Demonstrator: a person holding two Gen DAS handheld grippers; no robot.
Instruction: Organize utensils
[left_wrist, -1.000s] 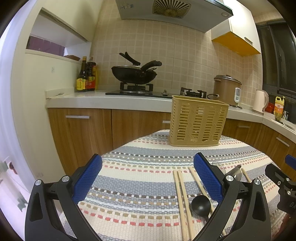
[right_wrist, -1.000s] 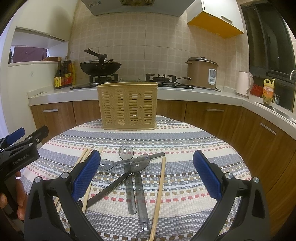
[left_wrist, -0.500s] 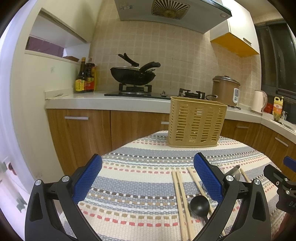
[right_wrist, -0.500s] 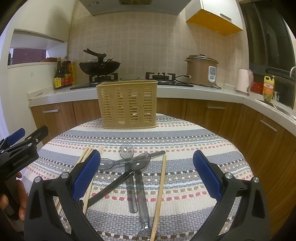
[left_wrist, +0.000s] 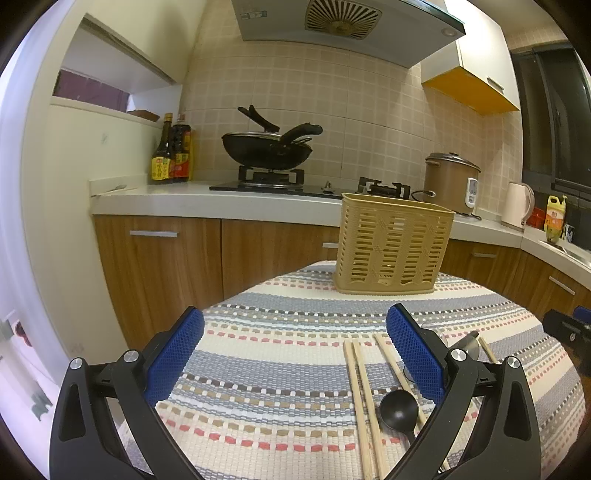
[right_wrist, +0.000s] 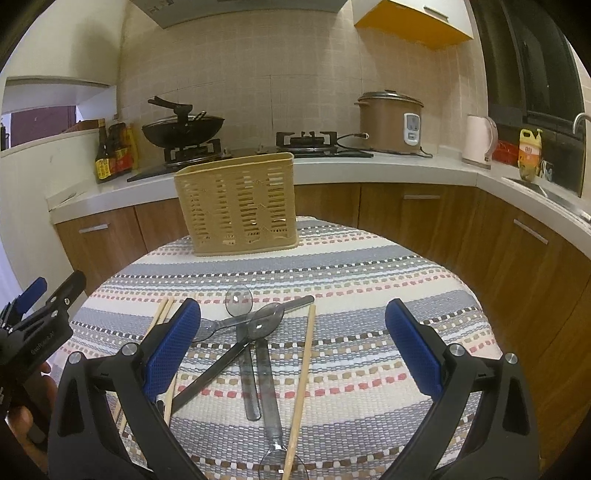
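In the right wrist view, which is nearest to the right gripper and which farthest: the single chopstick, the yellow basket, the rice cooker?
From the right gripper:
1. Single chopstick, lying on the tablecloth between the fingers.
2. Yellow basket, standing at the table's far edge.
3. Rice cooker, on the counter behind, to the right.

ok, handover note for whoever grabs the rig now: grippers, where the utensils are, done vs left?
Left gripper: open, empty, hovering over the left part of the striped tablecloth.
Right gripper: open, empty, above the utensil pile.
Basket: upright at the far side of the table; nothing visible inside through the slots.
Utensils, all loose on the cloth: chopstick pair and black spoon by the left gripper's right finger; clear spoons, crossing each other, and a single chopstick between the right gripper's fingers.
Done: nothing placed yet.
Left: pick up every utensil and stand it in the basket.
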